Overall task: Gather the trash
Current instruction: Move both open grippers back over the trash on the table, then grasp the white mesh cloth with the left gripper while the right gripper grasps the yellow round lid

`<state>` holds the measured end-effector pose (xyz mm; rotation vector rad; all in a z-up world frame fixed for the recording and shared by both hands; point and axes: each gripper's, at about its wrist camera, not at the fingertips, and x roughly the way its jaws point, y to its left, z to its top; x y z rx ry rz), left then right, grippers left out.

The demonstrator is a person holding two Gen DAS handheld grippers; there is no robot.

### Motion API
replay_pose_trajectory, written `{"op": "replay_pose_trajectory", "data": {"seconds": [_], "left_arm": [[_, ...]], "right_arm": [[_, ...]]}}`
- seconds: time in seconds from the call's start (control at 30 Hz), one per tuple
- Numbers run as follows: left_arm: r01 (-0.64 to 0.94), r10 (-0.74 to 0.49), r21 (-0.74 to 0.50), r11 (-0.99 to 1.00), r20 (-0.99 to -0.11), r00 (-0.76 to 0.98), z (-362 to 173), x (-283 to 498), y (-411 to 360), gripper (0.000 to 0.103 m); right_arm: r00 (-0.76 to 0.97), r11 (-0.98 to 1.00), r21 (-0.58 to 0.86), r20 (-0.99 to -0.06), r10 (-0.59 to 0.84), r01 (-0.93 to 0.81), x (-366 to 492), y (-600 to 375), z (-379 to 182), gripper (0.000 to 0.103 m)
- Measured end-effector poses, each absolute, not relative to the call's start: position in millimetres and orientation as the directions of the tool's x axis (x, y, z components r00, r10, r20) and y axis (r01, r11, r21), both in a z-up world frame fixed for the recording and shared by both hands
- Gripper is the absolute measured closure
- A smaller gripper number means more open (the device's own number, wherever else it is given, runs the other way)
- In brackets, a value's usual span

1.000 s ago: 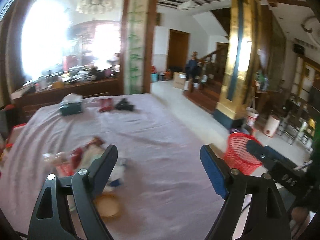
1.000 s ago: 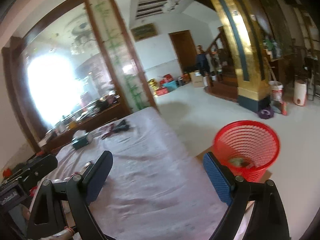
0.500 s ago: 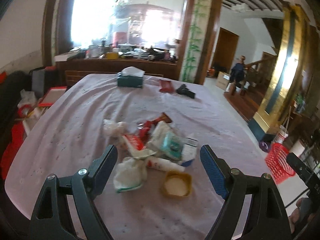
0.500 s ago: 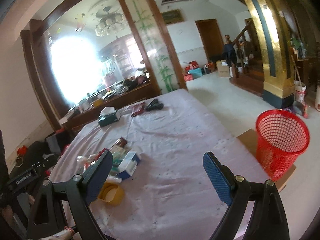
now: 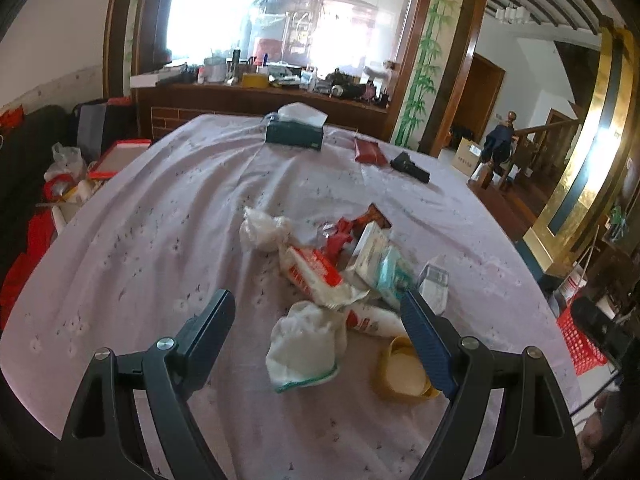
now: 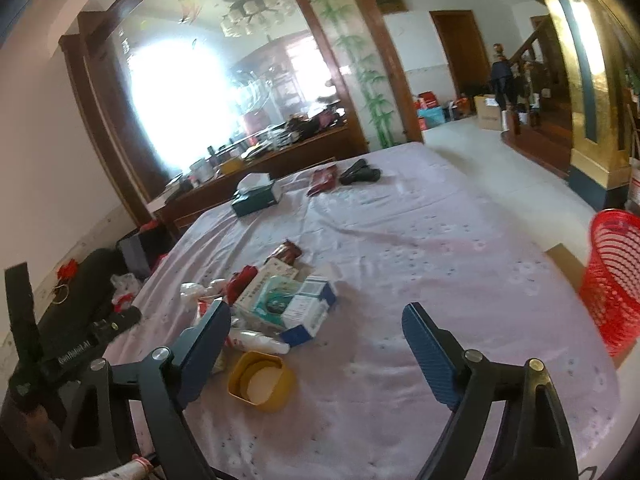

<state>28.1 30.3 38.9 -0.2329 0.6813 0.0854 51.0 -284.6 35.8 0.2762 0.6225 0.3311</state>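
A pile of trash lies on the lilac tablecloth (image 5: pixel 160 240): a crumpled white tissue (image 5: pixel 304 344), a red-and-white wrapper (image 5: pixel 312 272), small boxes (image 5: pixel 372 252), a white tube (image 5: pixel 372 320) and a yellow tub (image 5: pixel 404 372). My left gripper (image 5: pixel 320 332) is open and empty, hovering over the tissue. My right gripper (image 6: pixel 316 340) is open and empty, just right of the pile (image 6: pixel 280 300), with the yellow tub (image 6: pixel 260 380) between its fingers. A red mesh basket (image 6: pixel 616 272) stands on the floor off the table's right edge.
A green tissue box (image 5: pixel 294 134), a red pouch (image 5: pixel 368 150) and a black object (image 5: pixel 408 166) lie at the table's far end. A cluttered wooden sideboard (image 5: pixel 260 92) stands behind. Bags and red items (image 5: pixel 60 172) sit on the floor left.
Both grippers swung left from the basket toward the table. The trash pile moved into the centre of both views and closer. Both stayed open.
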Motion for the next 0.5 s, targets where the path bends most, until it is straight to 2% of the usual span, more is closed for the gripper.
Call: {"op": "replay_pose_trajectory", "data": {"seconds": [0.2,0.5], "left_arm": [[-0.136,0.006,-0.140,0.981,-0.676,0.737,17.3,31.6,31.1,0.020],[-0.111,-0.015,-0.125,0.986,-0.729,0.684,-12.4,55.1,32.5,0.020]], "right_arm": [[0.701,0.892,0.369,-0.563,0.437,-0.261,65.7,-258.5,15.0,0.014],[0.595,0.874,0.396,-0.643,0.483,-0.282,78.6,-232.2,-22.5,0.038]]}}
